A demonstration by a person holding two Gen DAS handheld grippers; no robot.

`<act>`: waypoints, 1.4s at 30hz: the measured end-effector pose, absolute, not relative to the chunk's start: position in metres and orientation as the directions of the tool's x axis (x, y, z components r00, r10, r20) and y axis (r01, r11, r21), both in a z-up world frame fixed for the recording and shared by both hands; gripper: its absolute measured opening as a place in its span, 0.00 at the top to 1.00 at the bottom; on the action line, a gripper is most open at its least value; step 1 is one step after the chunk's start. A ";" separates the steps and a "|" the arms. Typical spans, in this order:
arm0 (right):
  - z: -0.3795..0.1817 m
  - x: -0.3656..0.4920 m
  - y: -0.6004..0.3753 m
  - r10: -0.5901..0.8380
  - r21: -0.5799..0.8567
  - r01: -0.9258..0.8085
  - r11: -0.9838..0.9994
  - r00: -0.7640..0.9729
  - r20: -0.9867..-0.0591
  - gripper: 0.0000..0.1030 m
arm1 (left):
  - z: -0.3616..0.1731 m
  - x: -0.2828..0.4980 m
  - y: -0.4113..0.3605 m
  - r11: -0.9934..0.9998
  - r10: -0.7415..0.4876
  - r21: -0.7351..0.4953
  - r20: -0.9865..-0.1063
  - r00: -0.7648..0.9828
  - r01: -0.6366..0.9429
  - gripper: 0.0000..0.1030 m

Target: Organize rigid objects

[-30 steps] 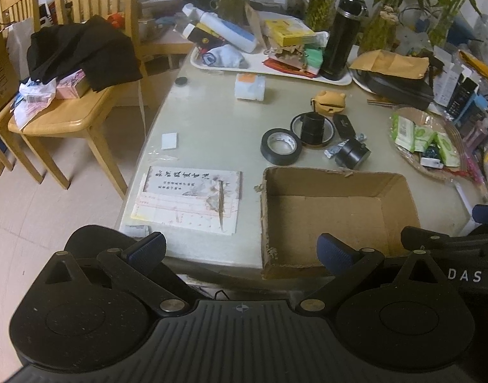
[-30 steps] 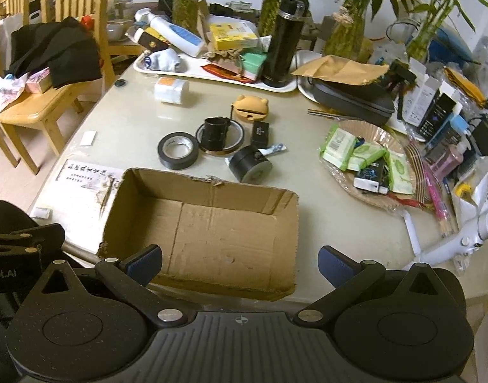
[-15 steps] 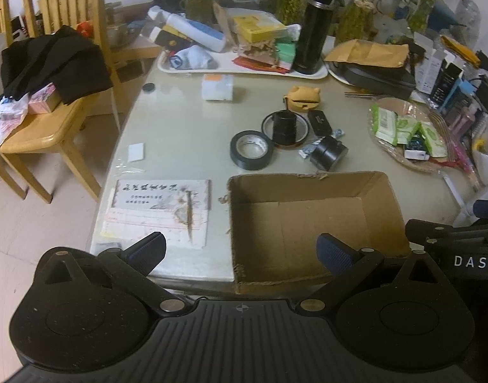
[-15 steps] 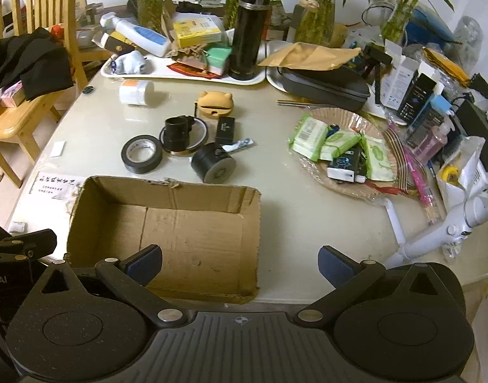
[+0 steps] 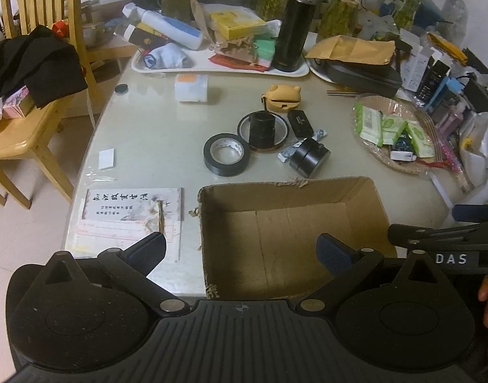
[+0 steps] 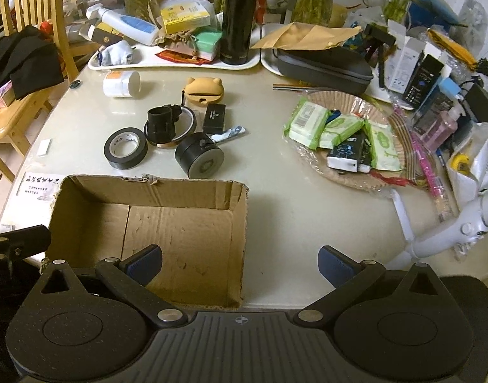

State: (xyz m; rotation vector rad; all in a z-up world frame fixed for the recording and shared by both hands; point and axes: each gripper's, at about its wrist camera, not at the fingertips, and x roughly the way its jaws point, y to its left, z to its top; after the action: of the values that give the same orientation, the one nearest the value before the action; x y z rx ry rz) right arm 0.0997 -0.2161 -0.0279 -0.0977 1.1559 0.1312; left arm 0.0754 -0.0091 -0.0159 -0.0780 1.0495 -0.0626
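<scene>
Flask (image 5: 294,20) upright on white tray (image 5: 218,67), 12 o'clock. Wipes basket (image 6: 352,137) at 2 o'clock. Chair (image 5: 23,121) at 9 o'clock.

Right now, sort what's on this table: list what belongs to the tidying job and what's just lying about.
Job:
cardboard box, nothing in it
black tape roll
round black case
black tube
small black box

Lying about:
black flask
wicker tray of wipe packets
booklet
wooden chair
</scene>
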 end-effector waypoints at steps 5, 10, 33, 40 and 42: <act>-0.036 0.113 -0.220 0.072 0.012 -0.155 0.988 0.388 -0.919 0.00 | -0.019 0.080 -0.014 0.995 -0.093 -0.093 -0.867 0.489 0.024 0.00; -0.040 0.127 -0.223 0.118 0.046 -0.185 0.982 0.397 -0.910 0.00 | -0.024 0.085 -0.014 0.993 -0.112 -0.115 -0.869 0.483 0.022 0.00; -0.096 0.222 -0.204 0.345 0.182 -0.421 0.889 0.353 -0.869 0.00 | -0.036 0.103 -0.003 0.991 -0.115 -0.132 -0.863 0.492 0.001 0.00; -0.116 0.243 -0.187 0.359 0.189 -0.490 0.851 0.279 -0.891 0.03 | -0.039 0.108 0.003 0.992 -0.116 -0.129 -0.862 0.494 0.008 0.00; -0.122 0.248 -0.184 0.358 0.193 -0.500 0.844 0.258 -0.897 0.08 | -0.039 0.110 0.006 0.991 -0.118 -0.131 -0.860 0.497 0.009 0.00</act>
State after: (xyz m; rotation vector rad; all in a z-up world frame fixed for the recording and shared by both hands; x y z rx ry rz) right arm 0.2485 -0.1842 -0.1221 -0.1399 1.1735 0.5837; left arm 0.1097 0.0057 -0.0389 -0.1137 1.0484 -0.0773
